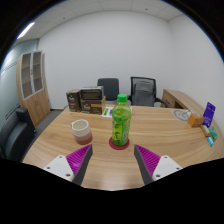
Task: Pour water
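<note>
The bottle (120, 122), green with a green cap and a yellow-green label, stands upright on a red coaster (119, 144) in the middle of a wooden table (150, 130). The gripper (113, 163) sits on the near side of the bottle with its fingers spread wide apart and holding nothing; the bottle stands ahead of the gap between them, touched by neither. The purple pads (82, 156) face inward on each finger. Left of the bottle, near it but apart, a cream cup (81, 129) stands on the table. Behind the bottle and to its left, at the table's far edge, are brown boxes (86, 99) side by side. Right of the bottle, well apart and near the table's right end, lie a few small items, among them something orange (196, 118) and a purple box (209, 112); what they are cannot be told. Beyond the table behind the bottle stand two dark chairs (145, 91) against a white wall. Far to the bottle's left, by the wall, is a wooden cabinet (34, 82) with glass doors.
</note>
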